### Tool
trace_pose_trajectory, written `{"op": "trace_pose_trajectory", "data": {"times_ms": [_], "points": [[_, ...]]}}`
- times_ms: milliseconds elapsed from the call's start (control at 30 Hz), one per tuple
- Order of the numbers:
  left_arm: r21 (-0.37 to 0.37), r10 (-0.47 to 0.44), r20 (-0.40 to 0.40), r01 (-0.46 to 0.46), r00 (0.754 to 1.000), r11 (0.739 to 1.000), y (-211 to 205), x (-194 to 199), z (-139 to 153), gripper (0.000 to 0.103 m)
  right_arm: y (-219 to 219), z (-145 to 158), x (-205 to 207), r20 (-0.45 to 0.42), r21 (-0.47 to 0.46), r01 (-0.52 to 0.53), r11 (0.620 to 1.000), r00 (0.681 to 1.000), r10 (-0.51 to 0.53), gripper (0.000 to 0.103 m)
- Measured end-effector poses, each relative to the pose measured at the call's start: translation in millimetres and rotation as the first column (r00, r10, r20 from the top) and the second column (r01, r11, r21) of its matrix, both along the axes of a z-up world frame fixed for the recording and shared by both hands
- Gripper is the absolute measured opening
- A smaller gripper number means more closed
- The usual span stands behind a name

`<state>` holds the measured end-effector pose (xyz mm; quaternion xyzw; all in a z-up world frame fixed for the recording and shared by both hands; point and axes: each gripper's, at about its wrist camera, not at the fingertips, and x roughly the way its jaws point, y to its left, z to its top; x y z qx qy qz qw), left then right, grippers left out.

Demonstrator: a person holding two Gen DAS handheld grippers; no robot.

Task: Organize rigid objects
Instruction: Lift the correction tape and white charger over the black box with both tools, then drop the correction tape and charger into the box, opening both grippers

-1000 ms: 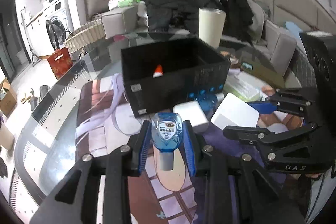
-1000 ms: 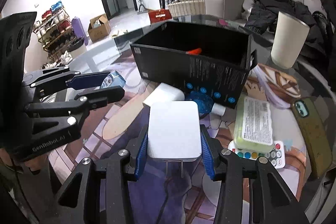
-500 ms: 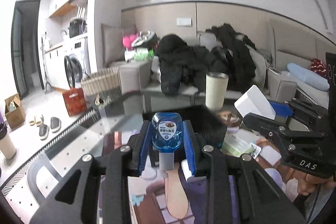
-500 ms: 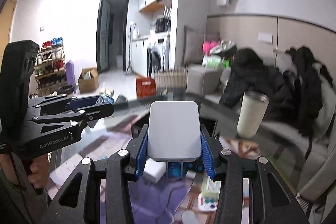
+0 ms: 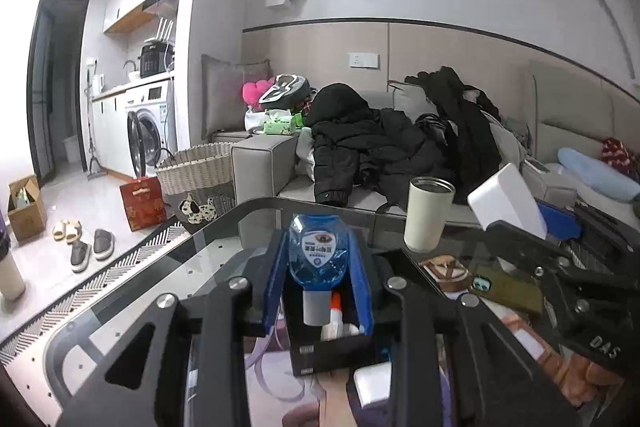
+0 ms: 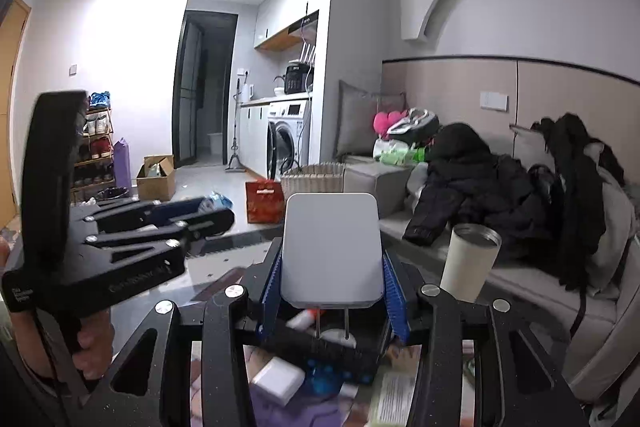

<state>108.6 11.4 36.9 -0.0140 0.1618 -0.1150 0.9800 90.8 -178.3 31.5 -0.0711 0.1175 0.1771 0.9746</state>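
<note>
My left gripper [image 5: 319, 269] is shut on a small blue clear bottle [image 5: 318, 255], cap towards the camera, held up above the open black box [image 5: 334, 349]. A white tube with an orange tip [image 5: 335, 309] lies inside the box. My right gripper [image 6: 332, 269] is shut on a white plug-in charger [image 6: 332, 251] with its prongs pointing back, also raised over the black box [image 6: 340, 347]. Each gripper shows in the other's view: the left gripper [image 6: 216, 211] at the left, the right gripper [image 5: 520, 217] at the right with the charger [image 5: 505, 201].
On the glass table [image 5: 132, 291] lie a second white charger [image 6: 278, 381], a phone in an olive case [image 5: 508, 289] and a cream tumbler [image 5: 428, 215] at the far edge. Beyond it a sofa is piled with black coats [image 5: 372, 143]. A wicker basket [image 5: 196, 179] stands on the floor.
Both grippers have risen off the table and tilted upwards, each still gripping its object. The black box has dropped from the middle of both views to underneath the fingers.
</note>
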Motion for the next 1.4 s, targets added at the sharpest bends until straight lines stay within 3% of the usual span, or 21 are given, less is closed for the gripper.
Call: {"op": "trace_pose_trajectory", "data": {"times_ms": [300, 433, 567, 700, 767, 1000, 1200, 1400], "points": [[0.006, 0.025, 0.015, -0.025, 1.0, 1.0, 3.2, 41.4, 4.7, 0.029, 15.9, 10.4, 46.4, 0.026, -0.018, 0.022, 1.0, 0.999, -0.022, 0.044], [-0.009, 0.019, -0.007, -0.019, 1.0, 1.0, 2.4, 60.4, 3.1, 0.029, 16.2, 3.1, 75.2, -0.053, -0.001, 0.051, 0.999, 0.997, -0.051, 0.044], [0.009, -0.015, -0.095, 0.016, 0.995, 1.0, -8.7, 89.0, -10.3, 0.029, 12.6, -7.0, 103.0, -0.146, 0.011, 0.056, 0.998, 0.988, -0.054, 0.044], [0.031, -0.016, -0.274, 0.025, 0.961, 0.999, -20.2, 120.2, -35.8, 0.029, 0.3, -28.0, 138.1, -0.333, 0.063, 0.057, 0.996, 0.942, -0.033, 0.044], [0.001, -0.047, -0.364, 0.051, 0.93, 0.999, -23.9, 133.7, -49.3, 0.029, -5.5, -43.7, 148.9, -0.411, 0.072, 0.056, 0.996, 0.911, -0.021, 0.044], [0.009, -0.062, -0.448, 0.074, 0.892, 0.997, -36.8, 141.7, -66.2, 0.029, -4.5, -74.5, 170.5, -0.552, 0.066, 0.037, 0.997, 0.834, 0.005, 0.044], [0.027, -0.086, -0.548, 0.121, 0.832, 0.992, -43.2, 147.4, -83.9, 0.029, 0.4, -91.0, 180.5, -0.635, 0.063, 0.01, 0.998, 0.771, 0.033, 0.044], [0.04, -0.092, -0.588, 0.142, 0.804, 0.989, -47.0, 150.8, -93.4, 0.029, 4.7, -99.8, 190.4, -0.676, 0.029, -0.003, 1.0, 0.736, 0.022, 0.044]]}}
